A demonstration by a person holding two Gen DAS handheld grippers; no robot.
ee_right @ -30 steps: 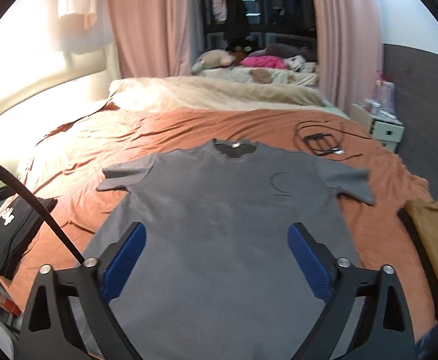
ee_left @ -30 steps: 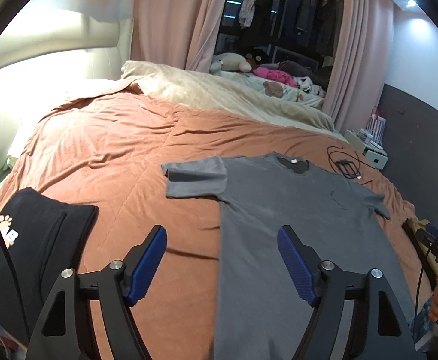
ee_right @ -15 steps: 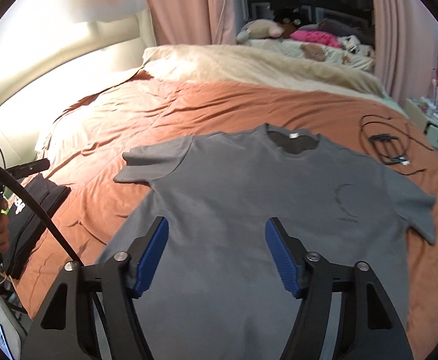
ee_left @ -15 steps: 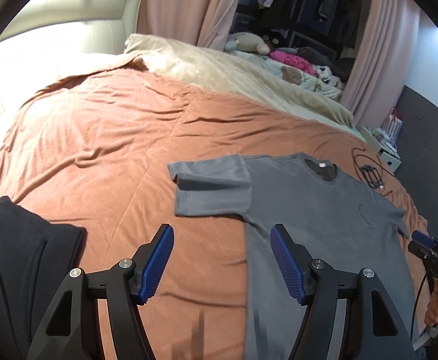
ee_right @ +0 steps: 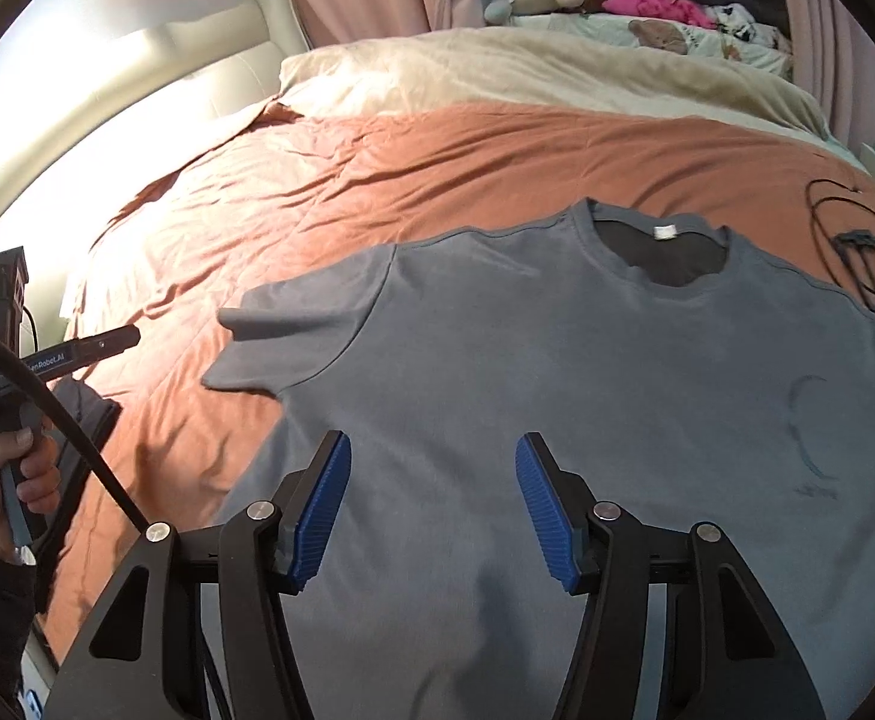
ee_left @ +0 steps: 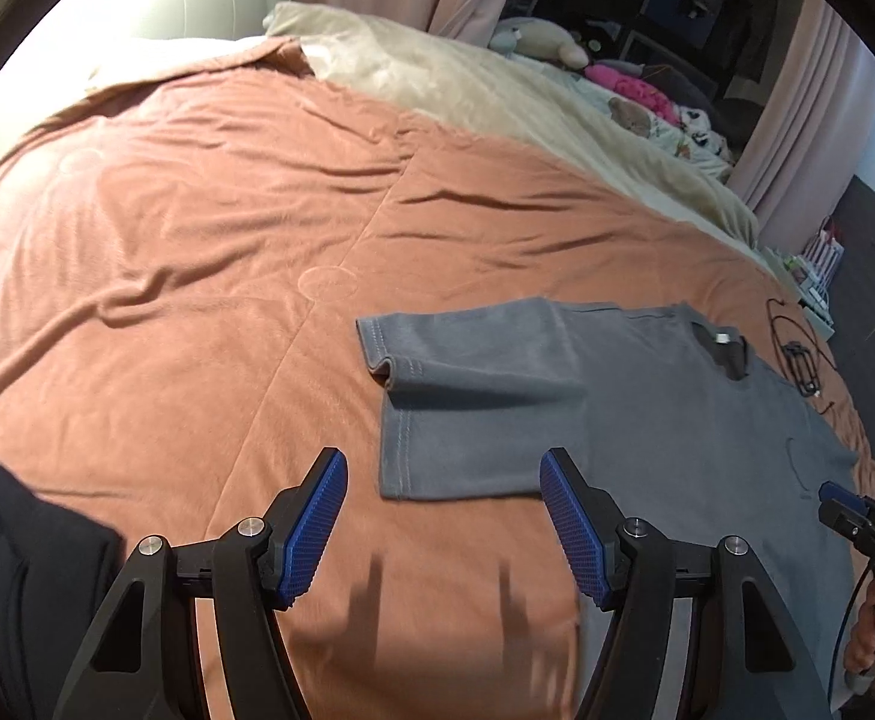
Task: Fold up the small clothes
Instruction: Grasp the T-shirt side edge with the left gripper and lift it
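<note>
Grey T-shirt (ee_right: 557, 372) flat on orange bedspread (ee_left: 197, 228); black cable (ee_right: 863, 258) beside collar. Left gripper (ee_left: 443, 516) apart, empty; right gripper (ee_right: 434, 504) closing, nothing between.

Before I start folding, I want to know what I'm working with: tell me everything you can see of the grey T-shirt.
The grey short-sleeved T-shirt of soft knit fabric lies spread flat, front up, on the rust-orange bedspread. It has a round neckline with a small white label inside, stitched sleeve hems and a faint dark curved print on the chest. One sleeve end is slightly curled. Nothing grips it.
</note>
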